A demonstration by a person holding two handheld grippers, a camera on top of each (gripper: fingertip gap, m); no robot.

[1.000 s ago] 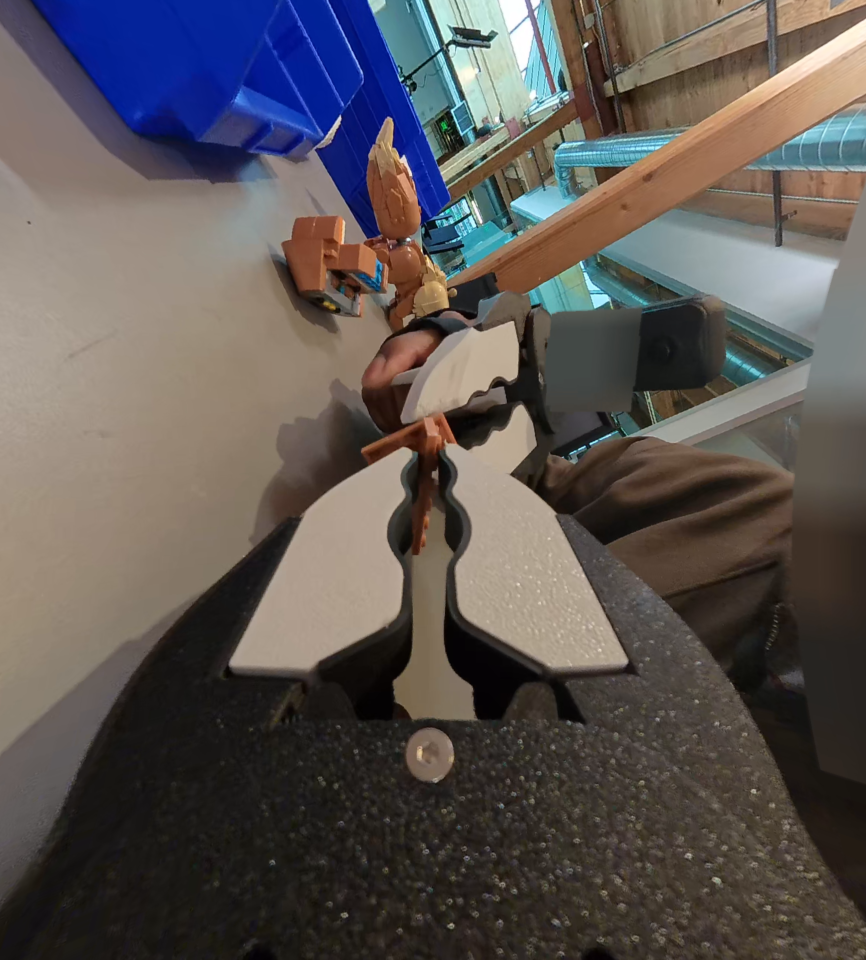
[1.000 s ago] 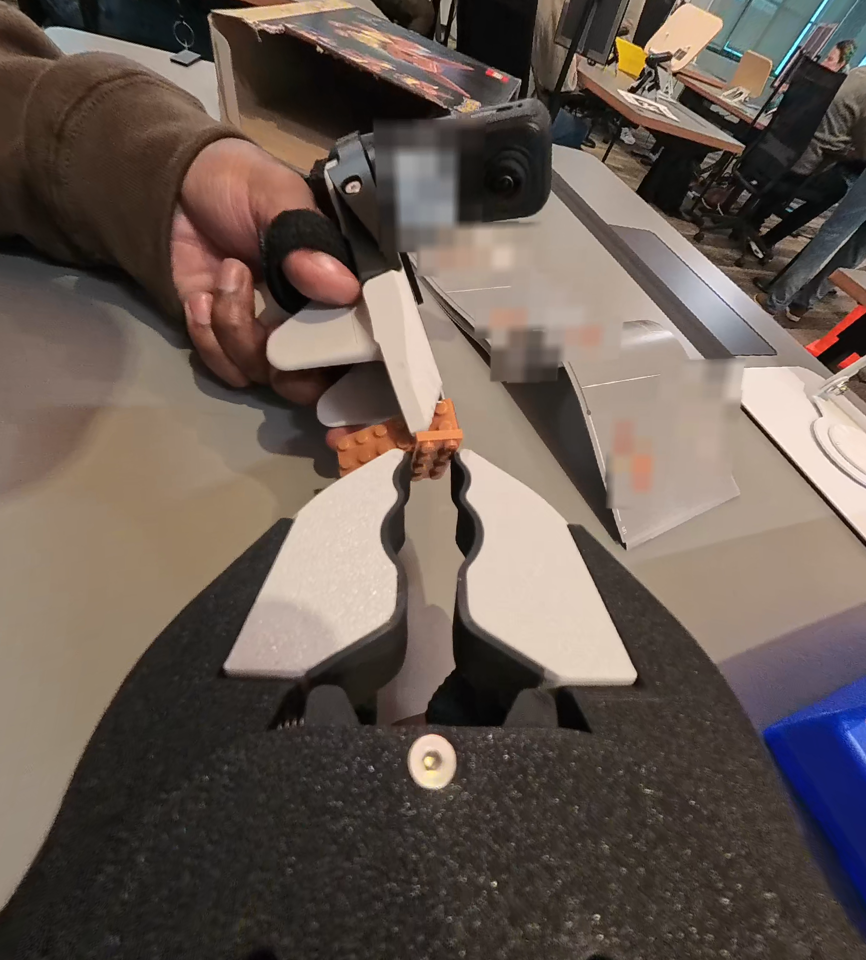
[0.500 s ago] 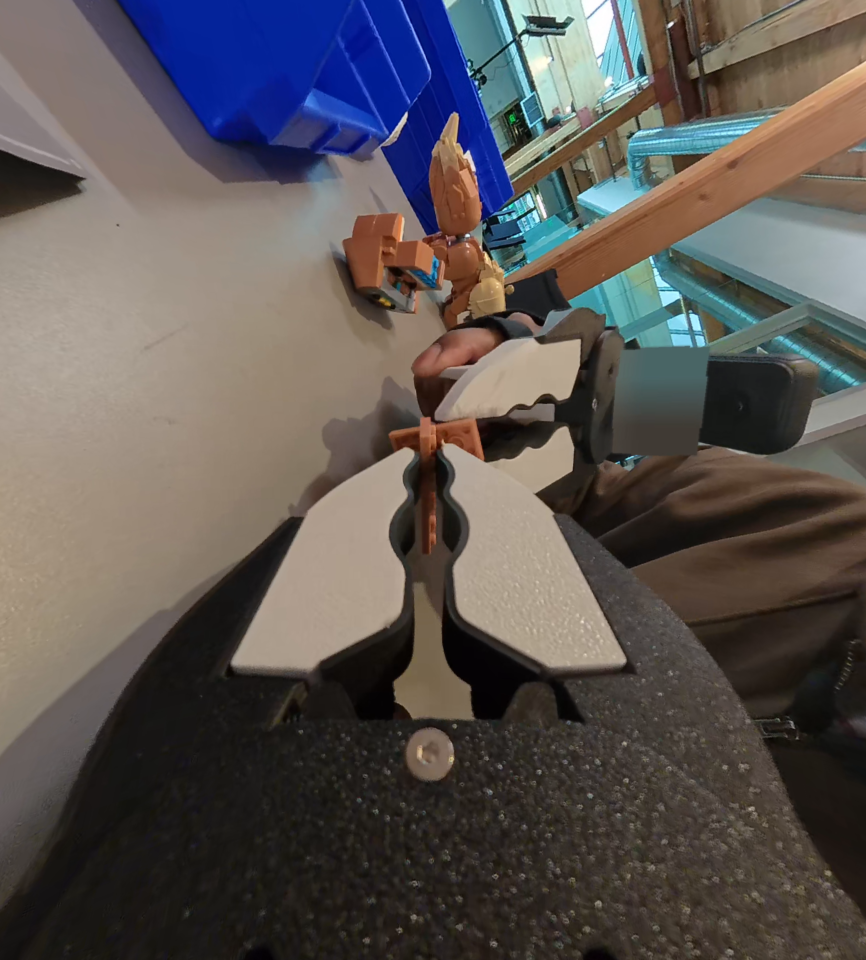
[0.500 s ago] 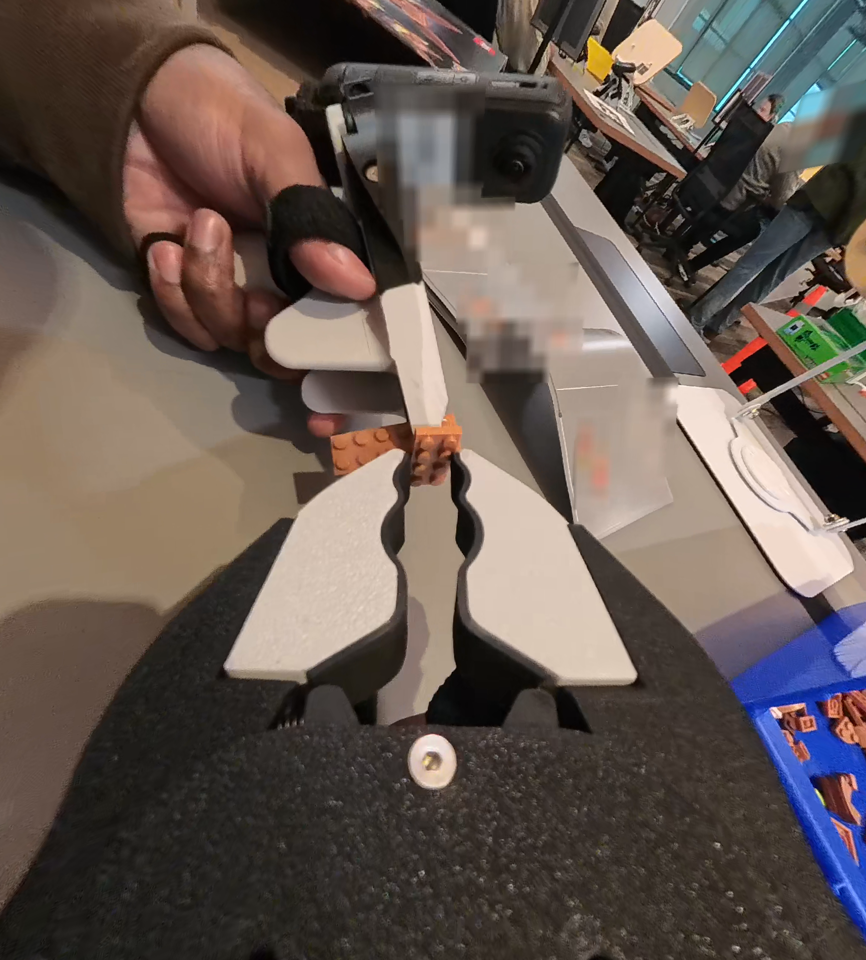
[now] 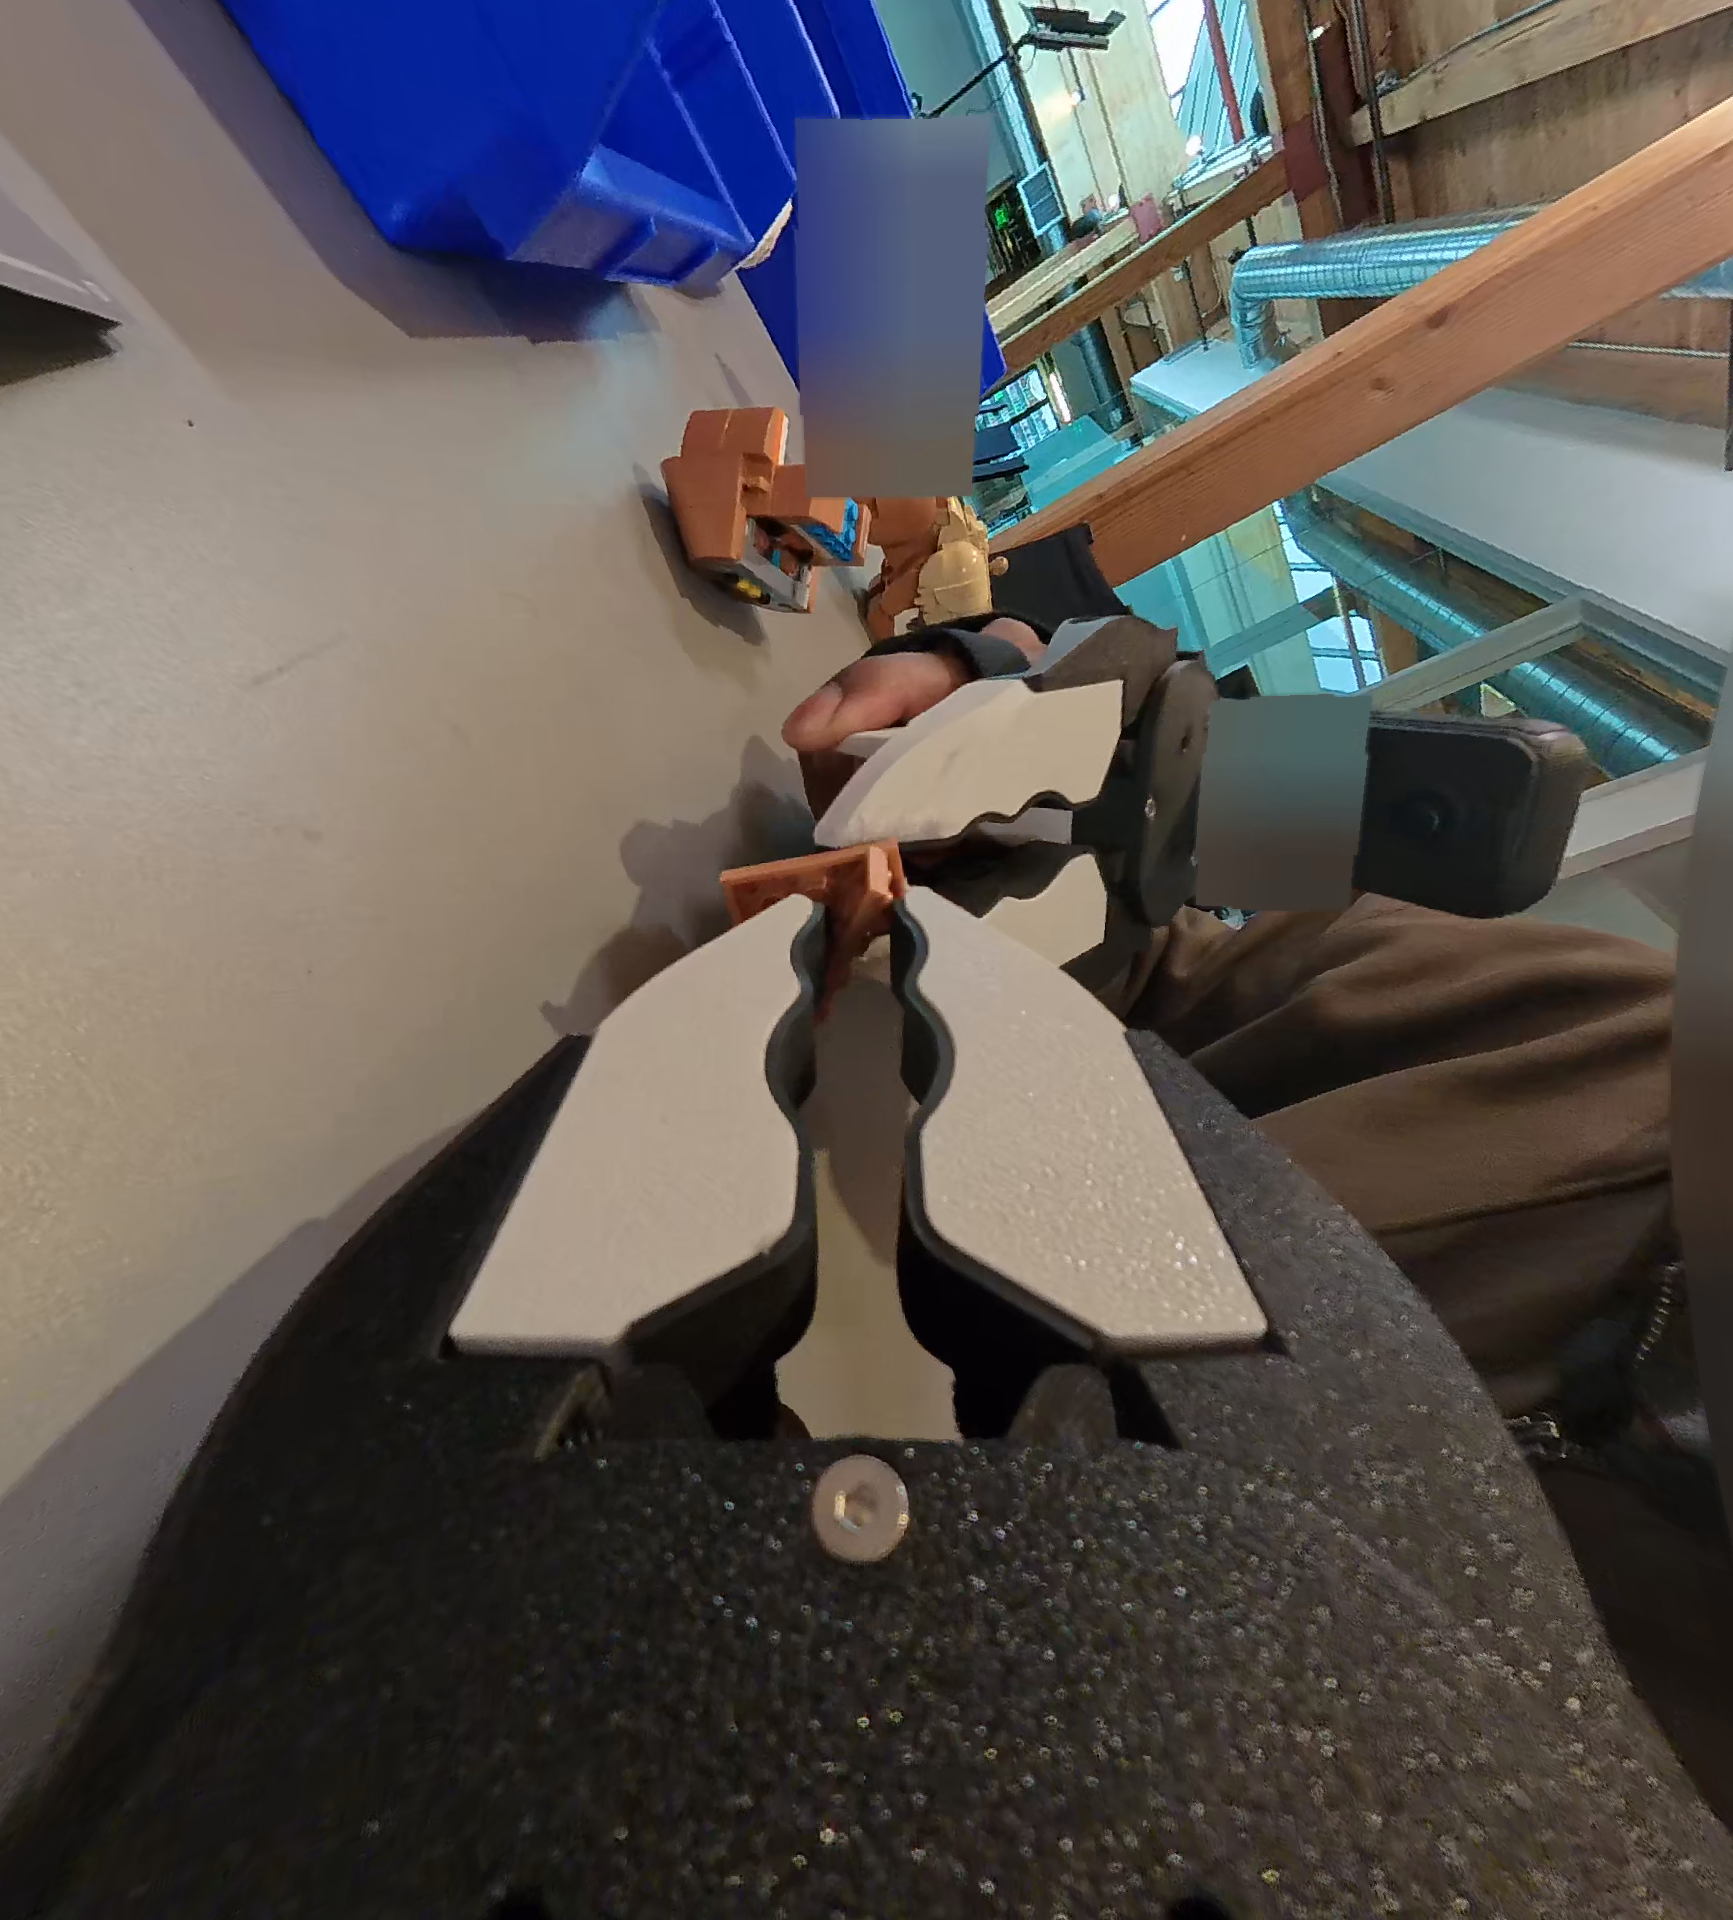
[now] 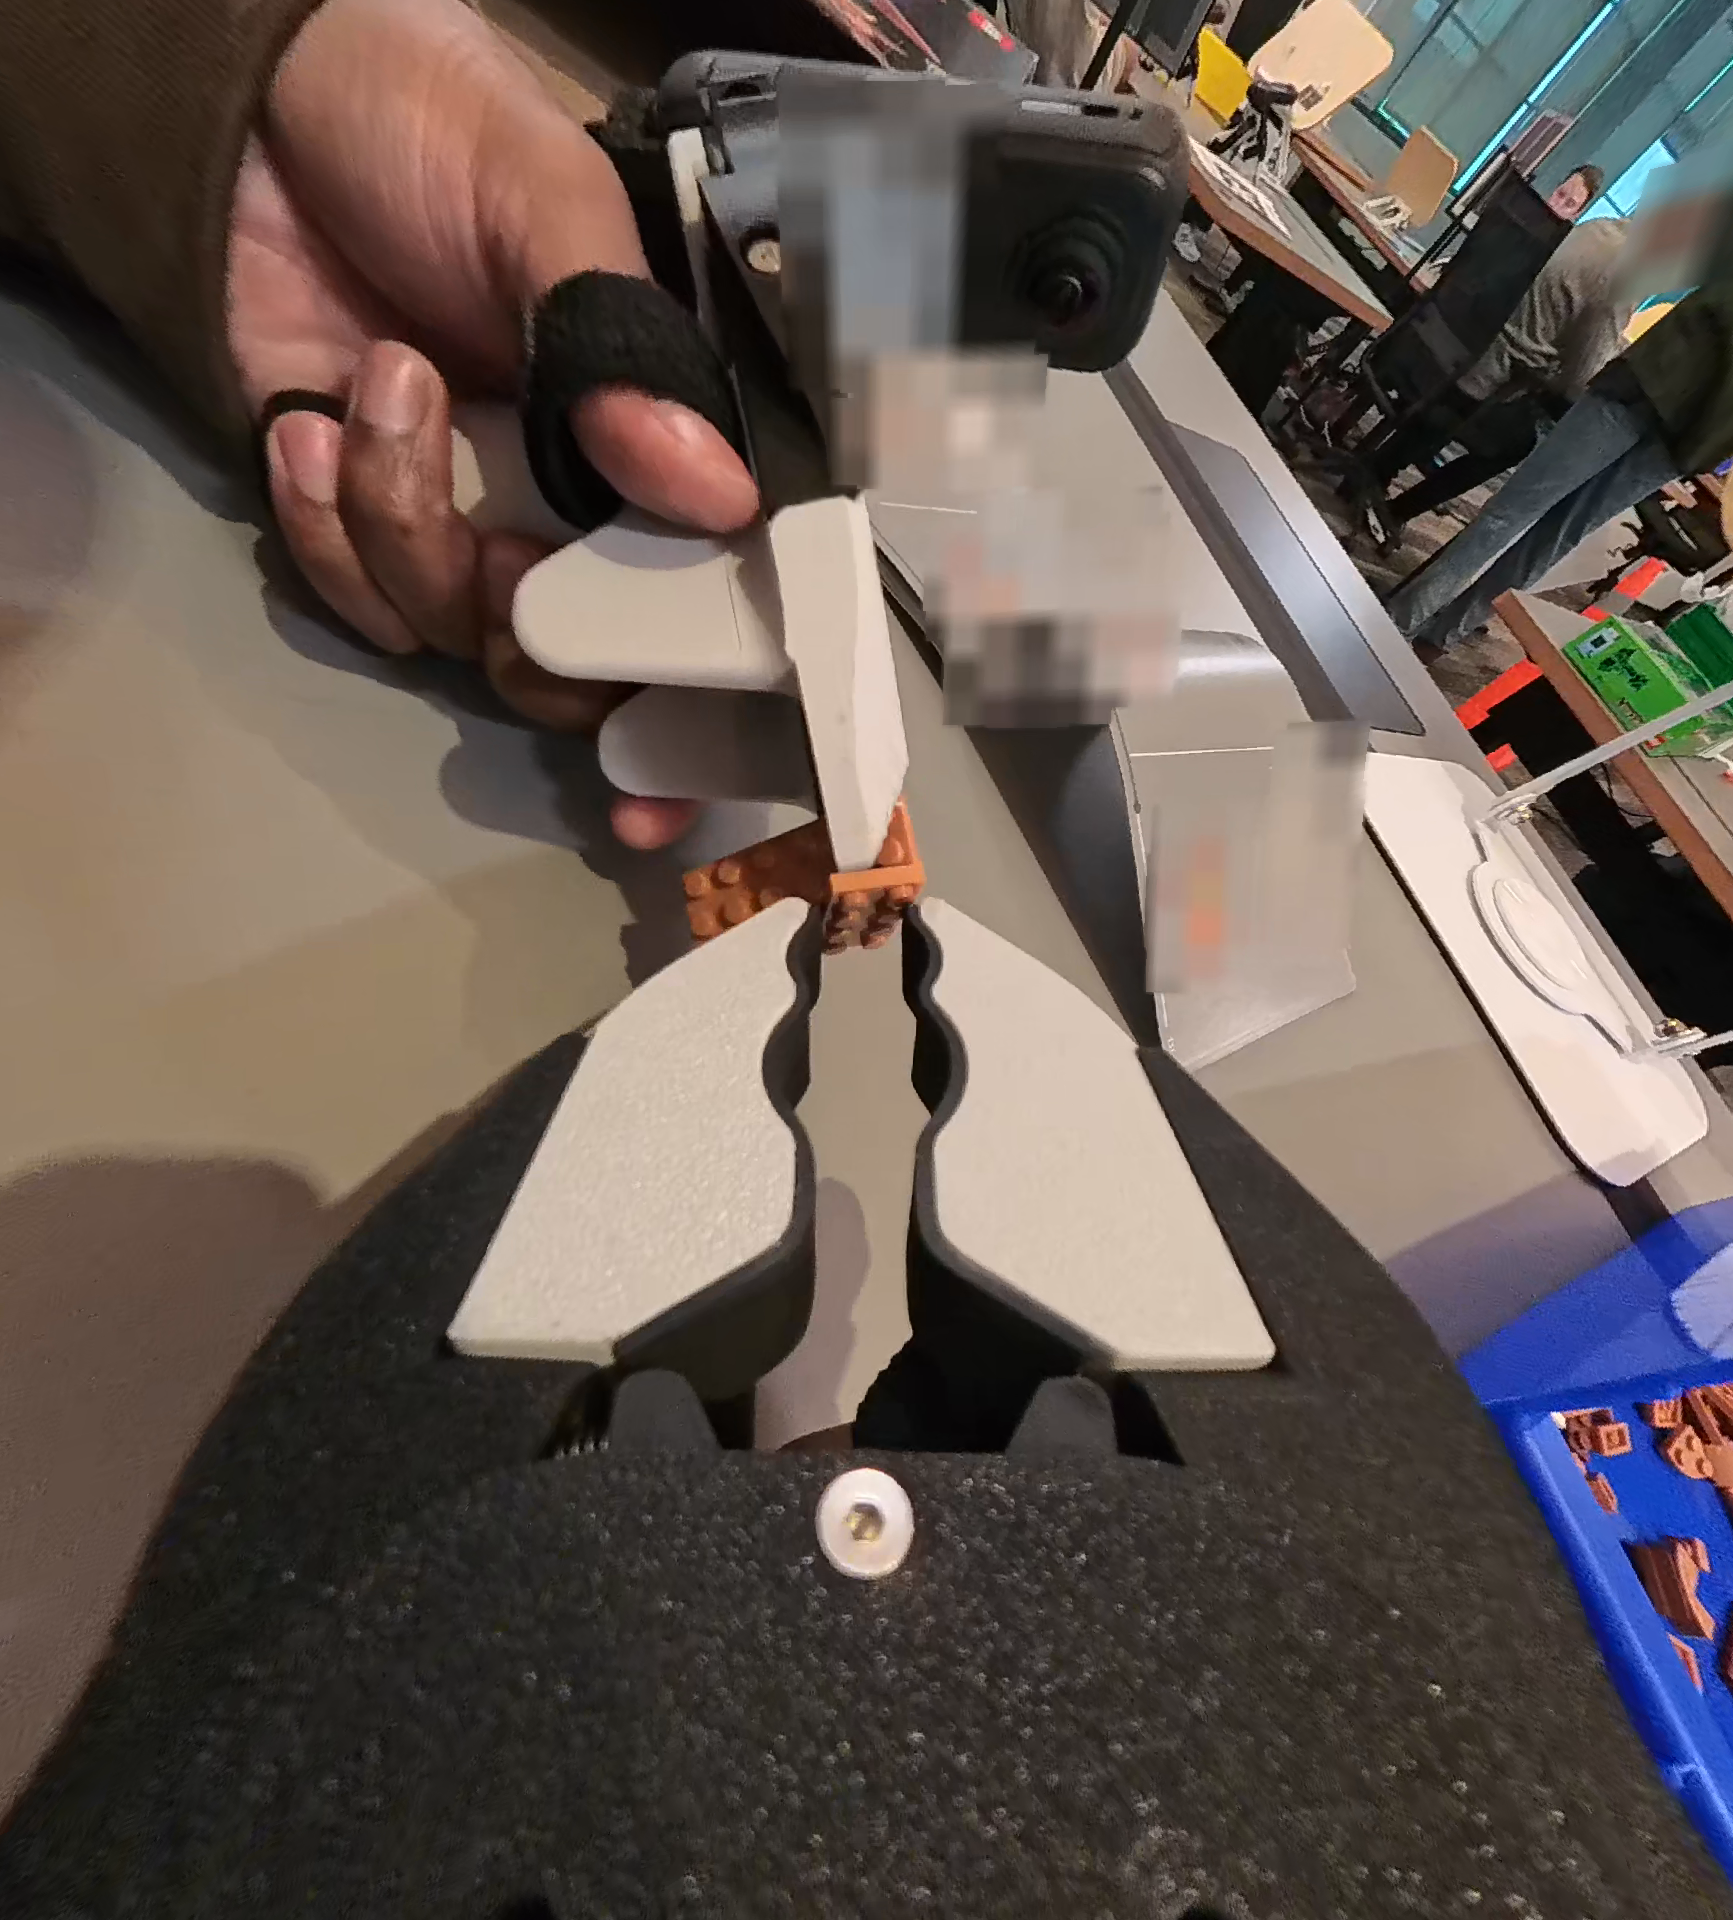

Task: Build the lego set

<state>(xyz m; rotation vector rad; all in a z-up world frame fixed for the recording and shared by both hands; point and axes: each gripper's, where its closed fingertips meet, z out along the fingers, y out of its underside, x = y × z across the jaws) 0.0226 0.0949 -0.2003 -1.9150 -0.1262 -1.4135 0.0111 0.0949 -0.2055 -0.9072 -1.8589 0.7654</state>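
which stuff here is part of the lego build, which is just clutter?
In play:
- left hand-held gripper and right hand-held gripper, both pinching the orange brick assembly
- blue bin of brown pieces
- part-built figure

Lying about:
- white pad
- clear stand

Your two grippers meet tip to tip over the grey table (image 6: 166, 935), so nothing passes between them. To your right, the blue bin (image 6: 1568, 1455) of bricks and the clear stand (image 6: 1246, 966) crowd in; the table on the left lies open.
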